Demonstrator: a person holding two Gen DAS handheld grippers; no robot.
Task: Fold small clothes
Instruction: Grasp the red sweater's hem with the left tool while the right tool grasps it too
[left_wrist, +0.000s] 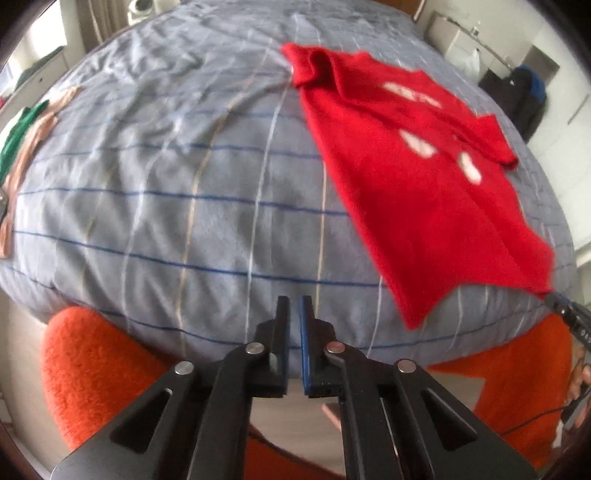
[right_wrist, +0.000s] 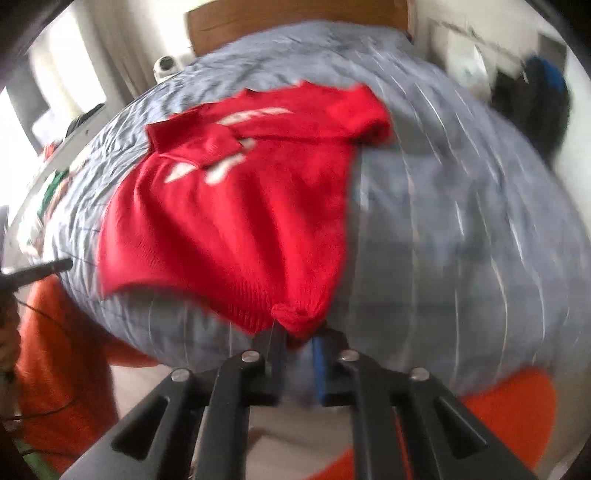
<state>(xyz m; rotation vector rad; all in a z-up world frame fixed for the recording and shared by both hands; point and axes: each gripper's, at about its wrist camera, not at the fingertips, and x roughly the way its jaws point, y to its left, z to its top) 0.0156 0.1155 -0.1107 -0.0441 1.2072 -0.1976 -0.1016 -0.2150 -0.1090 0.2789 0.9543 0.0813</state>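
**Right tool pinches the red sweater's hem at the bed's near edge**

Nearest in the right wrist view, the right tool (right_wrist: 299, 341) has its fingers closed on a bunched corner of the red sweater (right_wrist: 236, 206), right at the near edge of the bed (right_wrist: 461, 229). The pinched corner is the garment's near-right hem corner, and the cloth rises from it in a small knot. In the left wrist view the left tool (left_wrist: 294, 306) hovers over the near edge of the bed with its fingers almost pressed together, a thin gap between the pads and nothing in them. It sits to the left of the sweater, apart from the cloth.

Beyond the tools the sweater lies spread on the blue-grey checked bedcover, front up, with white markings on the chest. Its hem is near, its collar and sleeves far; the far-left sleeve is folded across the chest, the far-right one lies bunched.

At the left edge of the bed lies a green and tan garment (left_wrist: 22, 140). Farthest, a wooden headboard (right_wrist: 295, 22) closes the bed.
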